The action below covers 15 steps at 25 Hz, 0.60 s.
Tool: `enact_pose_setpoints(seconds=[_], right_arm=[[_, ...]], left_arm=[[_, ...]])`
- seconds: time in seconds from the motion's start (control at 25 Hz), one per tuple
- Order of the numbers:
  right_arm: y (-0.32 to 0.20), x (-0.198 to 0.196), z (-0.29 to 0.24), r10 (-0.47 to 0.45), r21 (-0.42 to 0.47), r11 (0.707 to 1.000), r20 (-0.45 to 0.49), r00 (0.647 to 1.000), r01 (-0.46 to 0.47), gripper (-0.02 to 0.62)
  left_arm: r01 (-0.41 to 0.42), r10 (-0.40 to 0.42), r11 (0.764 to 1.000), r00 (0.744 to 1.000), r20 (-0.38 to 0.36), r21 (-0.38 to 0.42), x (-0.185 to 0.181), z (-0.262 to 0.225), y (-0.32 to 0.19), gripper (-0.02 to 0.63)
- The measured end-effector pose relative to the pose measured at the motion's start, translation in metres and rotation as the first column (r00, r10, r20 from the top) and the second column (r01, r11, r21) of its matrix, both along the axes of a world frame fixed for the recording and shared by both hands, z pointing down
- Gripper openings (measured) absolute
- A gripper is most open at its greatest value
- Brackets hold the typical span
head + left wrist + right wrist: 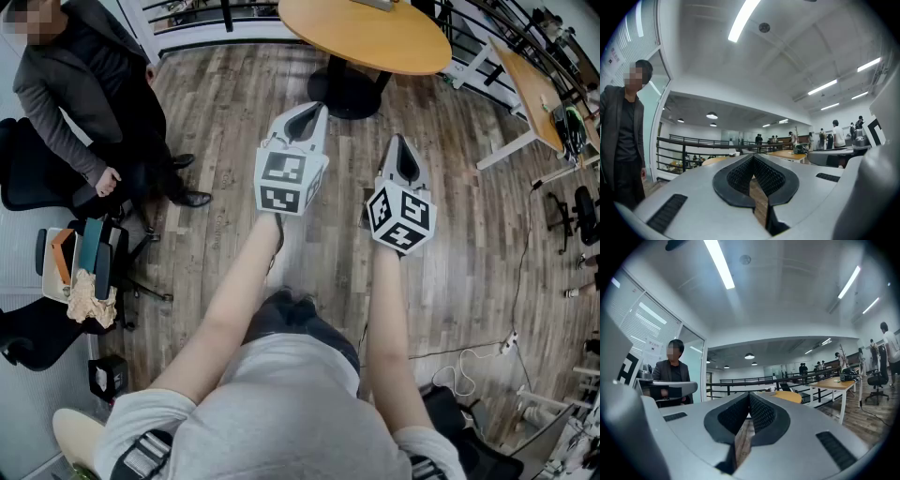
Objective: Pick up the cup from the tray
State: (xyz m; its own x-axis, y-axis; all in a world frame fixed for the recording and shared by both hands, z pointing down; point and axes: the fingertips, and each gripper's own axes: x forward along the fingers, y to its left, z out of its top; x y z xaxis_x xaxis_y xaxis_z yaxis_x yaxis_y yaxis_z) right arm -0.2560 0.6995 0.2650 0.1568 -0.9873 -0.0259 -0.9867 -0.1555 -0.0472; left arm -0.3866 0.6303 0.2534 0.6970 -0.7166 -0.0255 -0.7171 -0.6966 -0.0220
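Wide wooden floor (487, 234) underfoot, and no cup and no tray in any of the three views, so which way the cup lies from the jaws cannot be told yet. That's the whole question for the coming move. Straight ahead stands the round table (366, 33), the nearest surface in line with both grippers; only its near edge shows from the head view, so what it carries is mostly out of sight. Off to the right sits a long desk (534, 89), well apart. On the left a bystander (94, 103) in a dark jacket stands near a chair (56, 272) piled with odds and ends, clear of the straight line to the table. Both grippers are held out level, side by side, over bare floor. The left gripper (314, 112) has its jaws pressed together with nothing between them, and the right gripper (401, 145) is the same, closed and empty. Neither looks clearly nearer to the table; I'd judge the cup must be found first.
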Motion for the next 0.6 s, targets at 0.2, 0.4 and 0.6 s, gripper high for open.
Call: enact_pose_setpoints(seconds=[0.2, 0.4, 0.6], right_arm=[[-0.0018, 0.003, -0.0022, -0.004, -0.001, 1.0, 0.001, 1.0, 0.004, 0.006], [-0.0025, 0.0037, -0.005, -0.007, 0.002, 1.0, -0.001, 1.0, 0.007, 0.006], [-0.0008, 0.0045, -0.0059, -0.013, 0.022, 1.0, 0.013, 1.0, 0.013, 0.006]], left_arm=[[-0.001, 0.001, 1.0, 1.0, -0.005, 0.008, 0.0039, -0.0049, -0.0014, 0.006], [0.002, -0.002, 1.0, 1.0, -0.003, 0.007, 0.0045, -0.0062, -0.0021, 0.006], [0.002, -0.002, 1.0, 1.0, 0.001, 0.005, 0.0055, -0.0034, -0.002, 0.006]])
